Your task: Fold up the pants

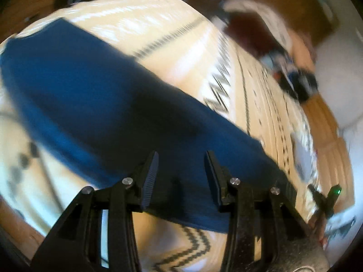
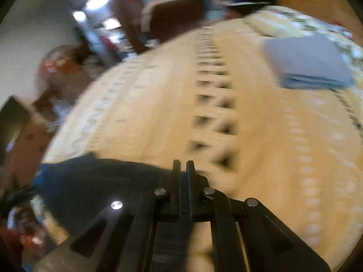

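On the bed (image 1: 186, 52), covered by a cream blanket with dark zigzag bands, the pants (image 1: 95, 104) lay spread as a long blue strip running diagonally across the left wrist view, apparently already doubled leg on leg, though motion blur prevented confirmation. The left tool (image 1: 180, 170) stood with its jaws wide apart above the near end of the fabric, gripping nothing; cloth filled the gap between the fingers, but whether the pads touched it could not be determined. This stance suited a descent onto the near hem for a pinch. The right tool (image 2: 183, 165) showed its jaws drawn almost together, with only a narrow slit between them; dark pants fabric (image 2: 95, 181) lay immediately to the left of the tips and reached up to them, so a pinch on the cloth edge was probable but could not be confirmed from the blurred view. Holding one corner in this manner would keep the edge aligned while the other tool took the opposite corner. A folded pale blue garment (image 2: 310, 63) sat well apart toward the far side of the bed, presumably placed clear of the folding area. The next step was judged to be a fold across the length.
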